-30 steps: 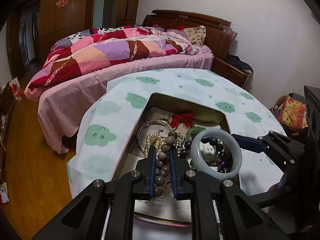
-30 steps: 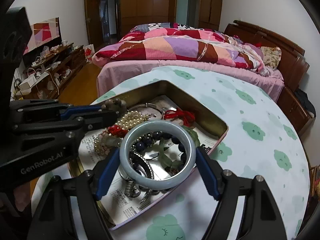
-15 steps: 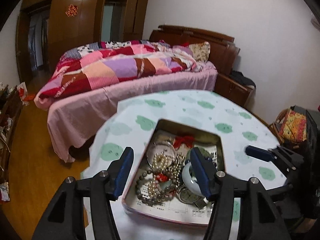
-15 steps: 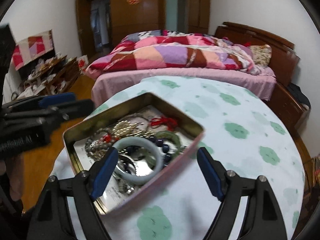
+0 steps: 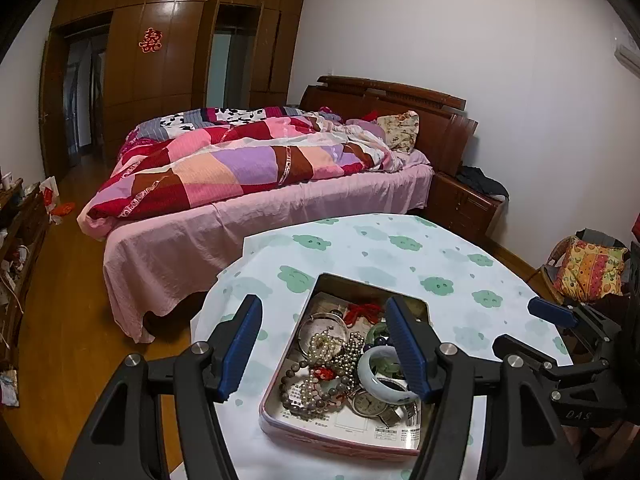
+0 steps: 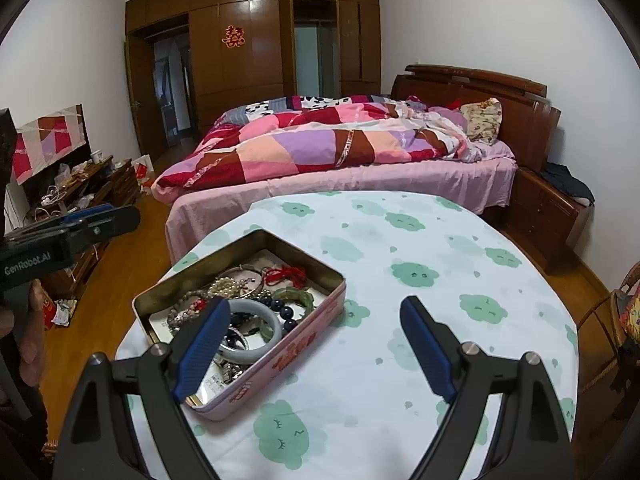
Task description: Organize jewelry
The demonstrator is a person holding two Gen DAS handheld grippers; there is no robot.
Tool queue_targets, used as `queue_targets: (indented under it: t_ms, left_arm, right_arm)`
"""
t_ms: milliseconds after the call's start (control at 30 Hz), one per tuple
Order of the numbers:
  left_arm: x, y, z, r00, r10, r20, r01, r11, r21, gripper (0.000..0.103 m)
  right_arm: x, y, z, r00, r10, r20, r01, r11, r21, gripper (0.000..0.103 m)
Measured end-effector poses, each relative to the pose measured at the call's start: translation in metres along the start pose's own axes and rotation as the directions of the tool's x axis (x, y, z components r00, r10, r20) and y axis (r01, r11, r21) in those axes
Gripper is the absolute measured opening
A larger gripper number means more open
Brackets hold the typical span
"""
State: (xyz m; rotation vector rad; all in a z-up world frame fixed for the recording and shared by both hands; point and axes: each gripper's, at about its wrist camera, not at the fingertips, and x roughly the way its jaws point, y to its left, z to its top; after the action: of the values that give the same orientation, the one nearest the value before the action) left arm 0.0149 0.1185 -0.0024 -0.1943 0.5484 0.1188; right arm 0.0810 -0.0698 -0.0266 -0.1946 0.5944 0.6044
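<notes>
right wrist, tin (image 6: 280,364) long axis diagonal

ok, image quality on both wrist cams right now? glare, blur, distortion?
Left wrist: sharp, strong fisheye bending, dark corner vignette, lamp glare on the wardrobe doors. Right wrist: likewise sharp, same glare on the wardrobe, tin readable, no motion blur.

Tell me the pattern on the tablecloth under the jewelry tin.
White tablecloth printed with green cloud faces, clearest in the right wrist view.
</notes>
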Motion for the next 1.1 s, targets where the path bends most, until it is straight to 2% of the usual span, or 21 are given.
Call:
queue_targets:
  t_ms: [1100]
  left_arm:
    - [-0.0032,0.0028,0.0018,1.000,0.007,-0.001,-0.007,1.000,-0.003,0.065]
  right_arm:
    - [-0.0081,-0.0039,-0.0005,1.000,-0.008,0.022,0.008,1.000,0.005,0.090]
